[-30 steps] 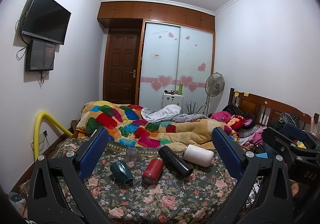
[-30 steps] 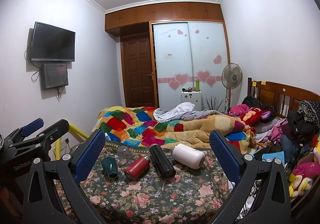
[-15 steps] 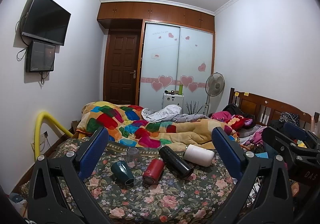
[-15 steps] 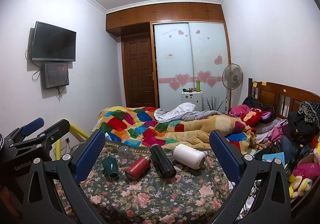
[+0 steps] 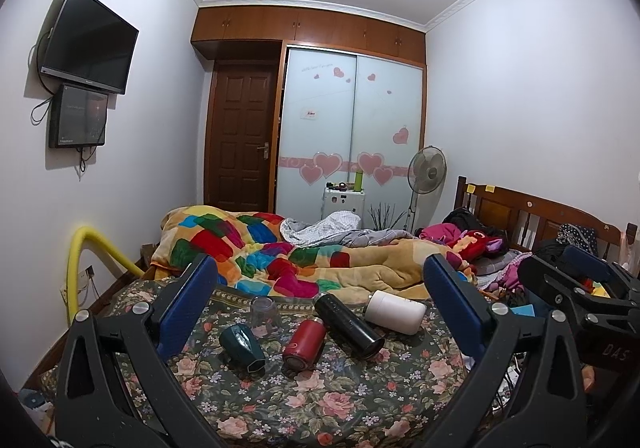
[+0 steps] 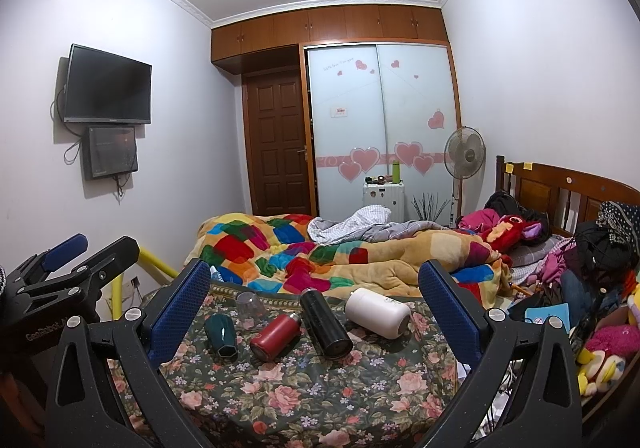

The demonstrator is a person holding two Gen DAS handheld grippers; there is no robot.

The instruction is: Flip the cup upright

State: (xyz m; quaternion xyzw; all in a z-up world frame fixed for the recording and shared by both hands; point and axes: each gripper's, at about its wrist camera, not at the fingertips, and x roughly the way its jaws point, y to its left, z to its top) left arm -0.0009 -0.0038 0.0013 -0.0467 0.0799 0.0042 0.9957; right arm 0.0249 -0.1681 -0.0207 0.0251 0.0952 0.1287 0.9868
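Observation:
Several cups lie on a floral cloth point(image 5: 320, 404) point(image 6: 320, 388): a dark green cup point(image 5: 242, 343) point(image 6: 221, 336), a red bottle point(image 5: 304, 340) point(image 6: 276, 336), a black flask point(image 5: 348, 326) point(image 6: 325, 322) and a white cup point(image 5: 395, 312) point(image 6: 377, 312), all on their sides. A clear glass point(image 5: 264, 310) point(image 6: 249, 306) stands mouth down behind them. My left gripper point(image 5: 320, 312) is open and empty, held back from the cups. My right gripper point(image 6: 314, 312) is open and empty too, also short of them.
A bed with a colourful quilt point(image 5: 280, 248) lies behind the cloth. A wooden headboard point(image 5: 532, 216) and piled clothes point(image 6: 592, 260) are on the right. A yellow pipe point(image 5: 80, 260) curves at the left. The left gripper also shows at the left edge of the right wrist view point(image 6: 60, 272).
Both views have shifted very slightly; the cups have not moved and both grippers stay open.

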